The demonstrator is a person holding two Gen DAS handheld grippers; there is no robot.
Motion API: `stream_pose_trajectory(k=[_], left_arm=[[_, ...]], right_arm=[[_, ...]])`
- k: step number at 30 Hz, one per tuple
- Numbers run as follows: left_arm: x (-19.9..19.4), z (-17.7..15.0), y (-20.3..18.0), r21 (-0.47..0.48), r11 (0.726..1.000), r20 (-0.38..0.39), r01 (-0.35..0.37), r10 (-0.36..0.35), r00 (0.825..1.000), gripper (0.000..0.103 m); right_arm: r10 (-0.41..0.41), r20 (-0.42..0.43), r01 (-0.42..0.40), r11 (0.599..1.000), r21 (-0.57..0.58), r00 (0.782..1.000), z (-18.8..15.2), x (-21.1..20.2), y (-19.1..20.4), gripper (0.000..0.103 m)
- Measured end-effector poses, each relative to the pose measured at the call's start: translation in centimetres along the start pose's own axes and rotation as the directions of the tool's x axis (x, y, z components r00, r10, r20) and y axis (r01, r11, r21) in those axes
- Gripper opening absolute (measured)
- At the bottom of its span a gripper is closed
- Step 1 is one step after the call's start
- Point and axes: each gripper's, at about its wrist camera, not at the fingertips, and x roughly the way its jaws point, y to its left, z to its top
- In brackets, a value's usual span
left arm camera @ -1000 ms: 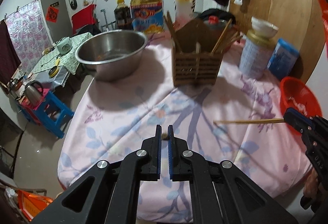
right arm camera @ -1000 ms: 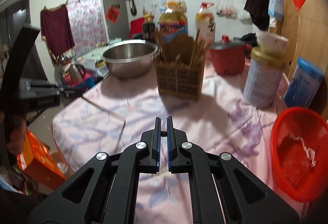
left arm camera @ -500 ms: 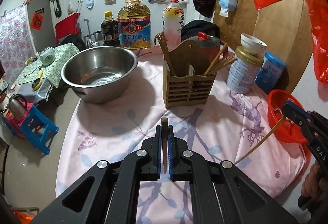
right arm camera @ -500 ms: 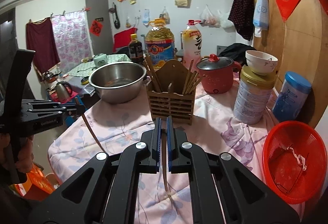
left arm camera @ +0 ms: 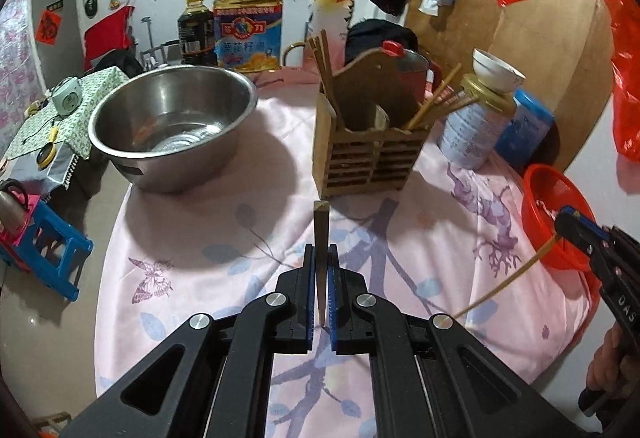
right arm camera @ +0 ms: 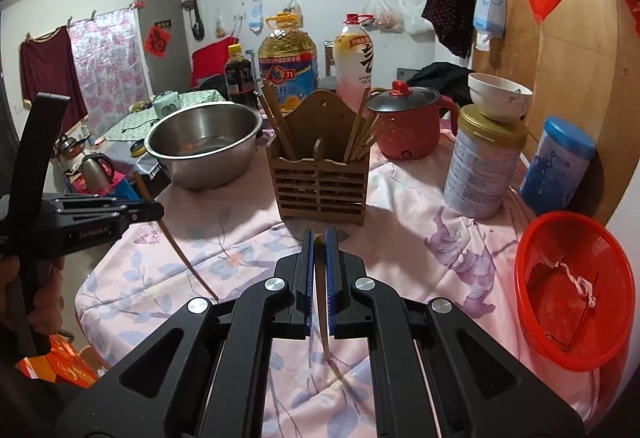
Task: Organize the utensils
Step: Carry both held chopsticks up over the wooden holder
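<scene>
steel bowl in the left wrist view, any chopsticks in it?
No. The steel bowl holds no chopsticks, only a wet sheen at the bottom; chopsticks stand in the wooden holder beside it.

Bare cloth [right arm camera: 248, 238] lies before the holder [right arm camera: 320, 181], flanked by bowl [right arm camera: 204, 141] and tin [right arm camera: 480, 165].

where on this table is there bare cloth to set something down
The widest bare cloth lies in front of the steel bowl and the wooden holder, toward the near edge. A narrower strip runs between the holder and the red basket. The back, by the tin and the red pot, is crowded.
</scene>
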Motion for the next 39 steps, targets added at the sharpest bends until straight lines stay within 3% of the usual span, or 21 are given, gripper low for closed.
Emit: stream_pose_trajectory(k=[10, 17, 33, 37, 39], left_arm=[[-2.5, 3.9, -2.1, -0.065, 0.996, 0.096, -0.055, 0.061, 0.994, 0.006], [-4.3, 7.5, -3.9, -0.036, 0.996, 0.158, -0.087, 0.091, 0.983, 0.006], [-6.9, 17.9, -7.4, 0.091, 0.993, 0.302, -0.071, 0.04, 0.953, 0.006], [-5.9, 19.3, -7.4, 0.098, 0.994, 0.296, -0.045, 0.014, 0.955, 0.006], [-5.0, 19.2, -7.3, 0.09, 0.996, 0.283, -0.02, -0.006, 0.959, 0.006]], right_arm=[[0.144, 0.034, -0.141, 0.988, -0.061, 0.989, 4.3, 0.4, -2.7, 0.006], [0.218, 0.116, -0.207, 0.973, -0.105, 0.969, 8.1, -0.7, -3.5, 0.006], [0.212, 0.324, -0.183, 0.976, -0.118, 0.922, 18.1, -2.6, -3.5, 0.006], [0.207, 0.333, -0.185, 0.978, -0.098, 0.92, 19.3, -1.9, -3.8, 0.006], [0.213, 0.301, -0.194, 0.977, -0.092, 0.929, 18.8, -1.0, -3.9, 0.009]])
